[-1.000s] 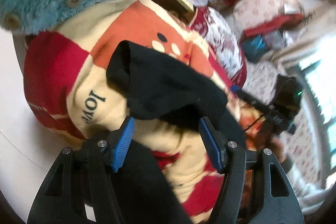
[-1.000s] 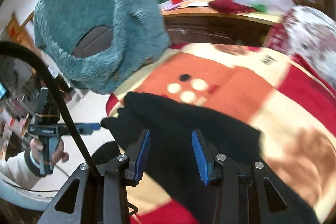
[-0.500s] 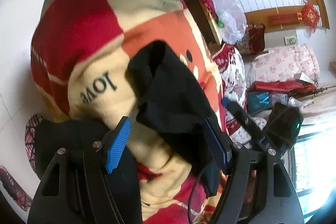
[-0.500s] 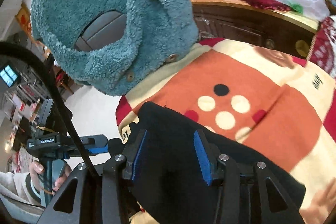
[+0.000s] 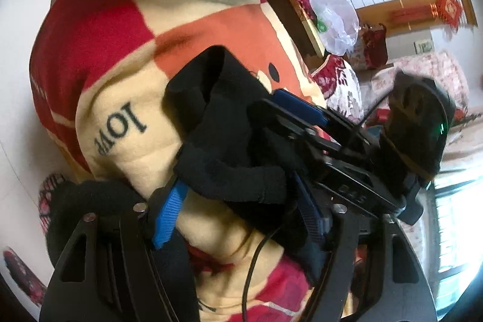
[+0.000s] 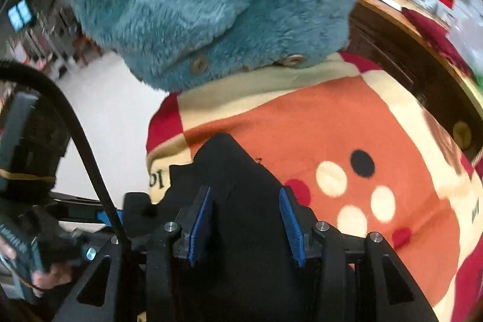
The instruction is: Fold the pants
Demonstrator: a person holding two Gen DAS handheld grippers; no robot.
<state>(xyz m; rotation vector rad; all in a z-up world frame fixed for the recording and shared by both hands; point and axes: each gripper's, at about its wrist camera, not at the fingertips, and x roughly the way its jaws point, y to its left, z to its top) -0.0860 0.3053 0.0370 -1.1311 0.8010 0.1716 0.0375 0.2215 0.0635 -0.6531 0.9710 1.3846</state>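
**Pants bunching between two grippers**

Pants (image 5: 229, 122), black and soft, are lying rumpled on the blanket (image 5: 120, 56), below a teal fleece (image 6: 211, 5). Such limp, light cloth is likely sagging wherever unsupported, so a doubled edge or the corners look like the best holds. The right gripper (image 6: 246, 225) is straddling a peak of cloth, jaws partly spread. The left gripper (image 5: 238, 219) has just been closing around a rolled fold; whether its pads are pinching, I cannot tell.
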